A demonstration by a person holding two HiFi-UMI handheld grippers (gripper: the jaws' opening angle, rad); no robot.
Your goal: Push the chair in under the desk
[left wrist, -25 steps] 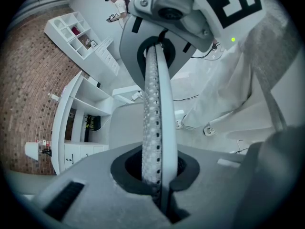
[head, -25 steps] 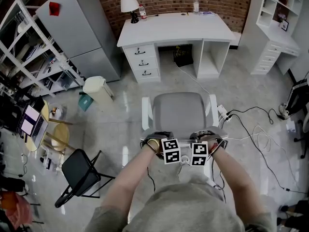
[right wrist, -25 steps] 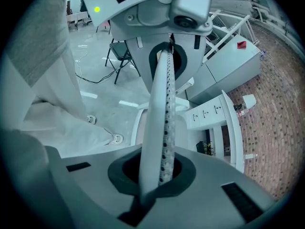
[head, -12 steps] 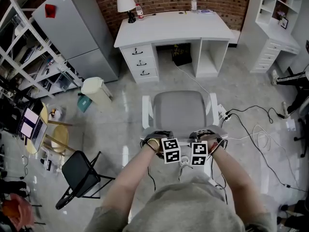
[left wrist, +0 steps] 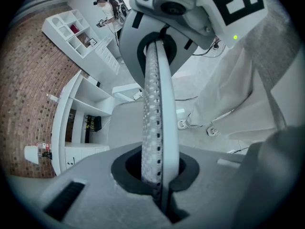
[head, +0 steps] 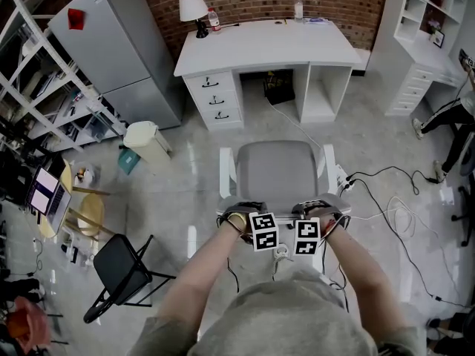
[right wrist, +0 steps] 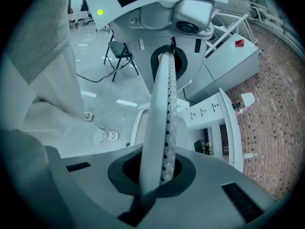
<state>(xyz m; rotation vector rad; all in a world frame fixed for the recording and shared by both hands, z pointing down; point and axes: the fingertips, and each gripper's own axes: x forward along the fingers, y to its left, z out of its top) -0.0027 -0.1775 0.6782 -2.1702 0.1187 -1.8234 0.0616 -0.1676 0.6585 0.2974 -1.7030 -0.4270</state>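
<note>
The chair [head: 276, 170] has a grey seat and white arms, and it faces the white desk [head: 267, 43], a stretch of floor short of it. Both hands sit at the top of its backrest in the head view. My left gripper [head: 256, 227] and right gripper [head: 310, 230] hang side by side just behind the backrest, pointing steeply down. In the left gripper view my left gripper [left wrist: 153, 87] is shut with nothing between its jaws, and the right gripper's body [left wrist: 164, 13] shows beyond its tips. In the right gripper view my right gripper [right wrist: 164, 94] is shut and empty too.
A grey fridge [head: 111, 50] and a white bin [head: 147, 141] stand left of the desk. A black folding chair [head: 122, 265] is at the near left. A power strip [head: 343, 176] and cables [head: 393, 206] lie on the floor right of the chair. White shelving [head: 430, 43] fills the right.
The hands, grippers and chair have edged a little towards the desk. A person has walked into view at the right edge.
</note>
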